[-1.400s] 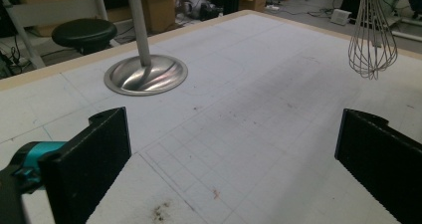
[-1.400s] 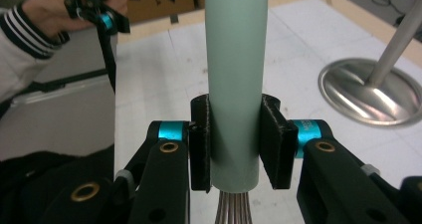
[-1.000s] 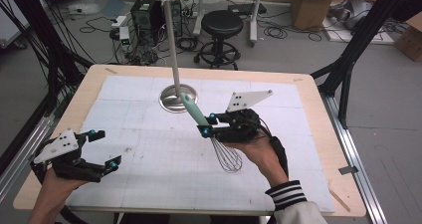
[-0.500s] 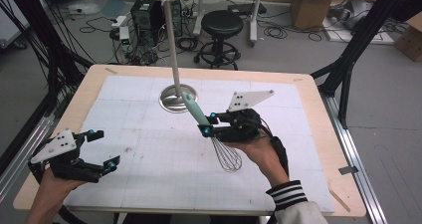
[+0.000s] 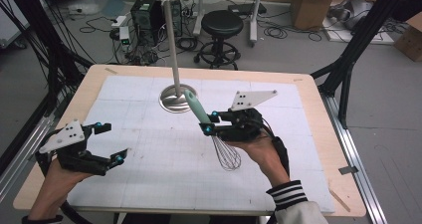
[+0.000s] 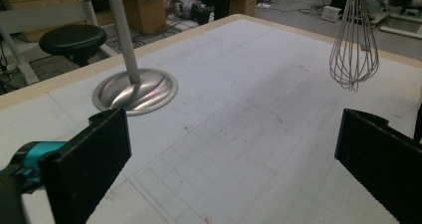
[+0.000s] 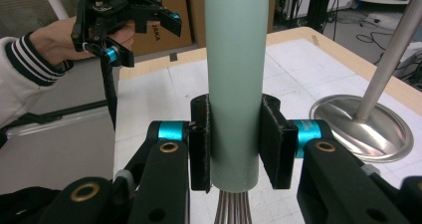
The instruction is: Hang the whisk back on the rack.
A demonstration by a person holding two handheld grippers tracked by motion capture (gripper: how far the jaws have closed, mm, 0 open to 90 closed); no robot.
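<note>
Right gripper (image 5: pixel 210 123): its jaws are clamping the whisk (image 5: pixel 214 133) by the pale green handle, one black pad pressing each side in the right gripper view.
Whisk: hanging above the white mat (image 5: pixel 164 159), handle tilting toward 11 o'clock, wire loops pointing down toward 5 o'clock.
Left gripper (image 5: pixel 112 142): sitting at 8 o'clock on the table (image 5: pixel 318 134), jaws spread wide, gripping nothing.
Metal stand (image 5: pixel 174 97): standing at 12 o'clock, just beyond the whisk handle.

left claw (image 5: pixel 110 143) jaws spread wide, right claw (image 5: pixel 211 122) jaws clamped
</note>
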